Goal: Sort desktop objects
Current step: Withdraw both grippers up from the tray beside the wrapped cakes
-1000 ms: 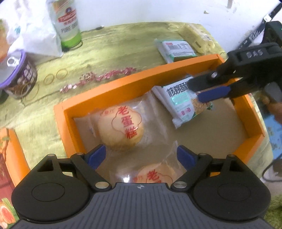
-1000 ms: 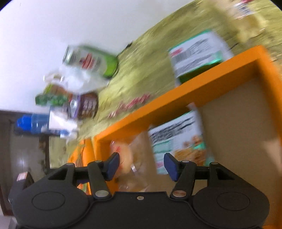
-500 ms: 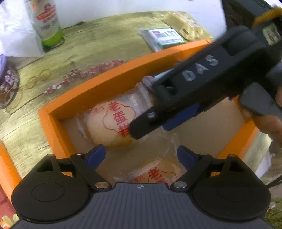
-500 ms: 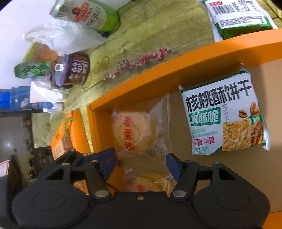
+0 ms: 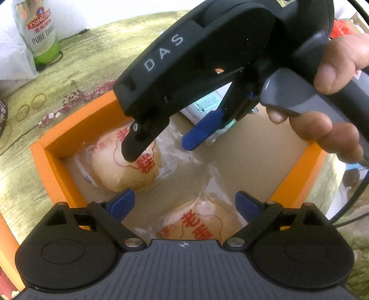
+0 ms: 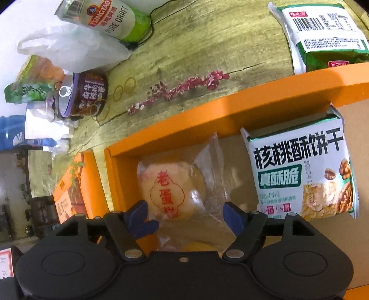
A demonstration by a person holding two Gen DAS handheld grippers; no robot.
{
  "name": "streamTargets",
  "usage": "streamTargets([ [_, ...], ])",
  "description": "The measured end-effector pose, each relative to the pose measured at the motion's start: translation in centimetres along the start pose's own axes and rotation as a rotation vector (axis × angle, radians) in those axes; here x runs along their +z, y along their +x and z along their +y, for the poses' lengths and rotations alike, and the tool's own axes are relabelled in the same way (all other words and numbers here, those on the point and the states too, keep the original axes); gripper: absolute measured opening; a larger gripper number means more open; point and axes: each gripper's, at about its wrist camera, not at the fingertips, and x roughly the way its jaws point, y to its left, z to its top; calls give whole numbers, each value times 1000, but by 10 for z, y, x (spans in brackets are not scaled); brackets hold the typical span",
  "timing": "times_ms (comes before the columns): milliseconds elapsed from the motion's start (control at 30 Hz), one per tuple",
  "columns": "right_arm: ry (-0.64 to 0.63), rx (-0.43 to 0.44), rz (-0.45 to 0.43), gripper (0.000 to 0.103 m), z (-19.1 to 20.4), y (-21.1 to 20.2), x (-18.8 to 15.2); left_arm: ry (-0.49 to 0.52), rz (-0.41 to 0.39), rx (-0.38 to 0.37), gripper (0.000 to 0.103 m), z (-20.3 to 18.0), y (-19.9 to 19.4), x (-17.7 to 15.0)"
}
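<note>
Orange box (image 5: 53, 159) collects snacks, so the spread-jawed right gripper (image 5: 161, 147) hangs over the ten-o'clock cake (image 5: 124, 168), while the left gripper (image 5: 184, 203), also spread and empty, waits.

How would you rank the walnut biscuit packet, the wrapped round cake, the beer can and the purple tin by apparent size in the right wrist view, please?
1. White and green walnut biscuit packet.
2. Clear-wrapped round yellow cake.
3. Green and white beer can.
4. Purple pull-tab tin.
The can and tin lie farther off, so their true sizes are unsure.
</note>
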Motion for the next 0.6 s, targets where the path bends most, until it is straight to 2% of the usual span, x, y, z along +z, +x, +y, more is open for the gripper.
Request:
streamTargets([
  [167,-13,36,-44,71,2,-28,-13,-15,-17,4,95,6,-18,-8],
  [300,10,30,-44,71,-15,-45,-38,-23,-1,-31,95,6,-30,-25],
  [467,82,21,42,71,-40,-23,-67,11,65,-49,95,-6,-25,-44],
  [600,85,28,88,66,-44,-3,-74,8,91,-61,95,-14,-19,-51],
])
